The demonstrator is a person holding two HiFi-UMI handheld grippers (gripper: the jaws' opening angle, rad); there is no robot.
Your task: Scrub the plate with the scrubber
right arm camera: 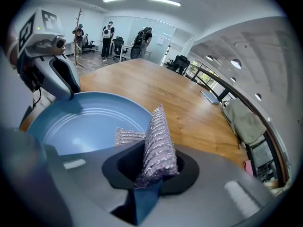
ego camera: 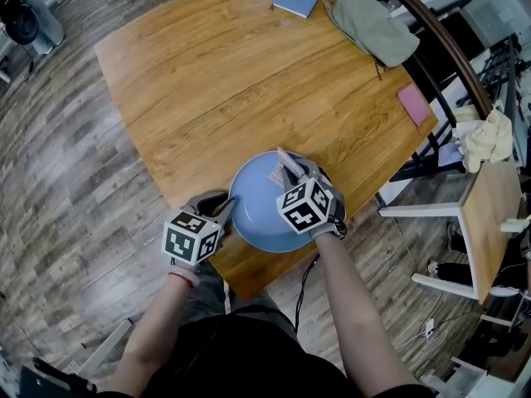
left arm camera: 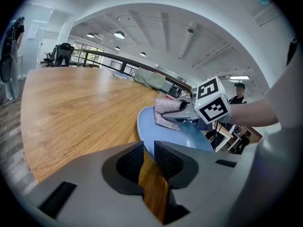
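Two tongs, one plate and one scrubber are in play. Low and left of centre in the head view, the left tongs (ego camera: 226,211) are clenched on the left rim of the single blue plate (ego camera: 257,214). The plate sits at the near edge of the wooden table (ego camera: 249,81). The left gripper view shows what the head view cannot: the left tongs (left arm camera: 148,150) are nearly closed, with the plate (left arm camera: 182,138) rim nipped at their tips.

Just to the right, the right tongs (ego camera: 297,172) grasp the one silvery scrubber (ego camera: 284,167) over the plate's upper right part. Only the right gripper view shows the scrubber (right arm camera: 157,141) folded upright between the right tongs (right arm camera: 154,167), with a flap lying on the plate (right arm camera: 90,122). From the side, the left gripper view shows the scrubber (left arm camera: 166,111) with its lower edge against the plate.

Only the head view shows the table's far end, at upper right. It holds one blue notebook (ego camera: 296,0), one grey bag (ego camera: 373,27) and one pink pad (ego camera: 413,104).
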